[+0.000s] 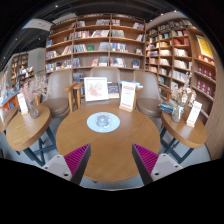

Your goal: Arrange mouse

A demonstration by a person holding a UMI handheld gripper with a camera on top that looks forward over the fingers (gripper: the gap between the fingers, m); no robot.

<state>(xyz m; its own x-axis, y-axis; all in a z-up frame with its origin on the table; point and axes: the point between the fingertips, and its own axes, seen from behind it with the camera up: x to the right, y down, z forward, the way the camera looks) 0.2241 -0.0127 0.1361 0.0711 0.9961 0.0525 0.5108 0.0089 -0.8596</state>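
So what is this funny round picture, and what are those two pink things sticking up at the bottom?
The picture comes from a small wide-angle camera that rides on a hand-held gripper, a tool with two fingers that a person carries. The wide lens bends everything, so the room looks round. The two pink things are soft pads on the inner faces of the fingers. The fingers are open and hold nothing. Just ahead of them is a round wooden table. On it lies a round pale mat with a small grey object on it, too small to name for sure. Beyond the table stand white display signs and tall wooden bookshelves full of books.
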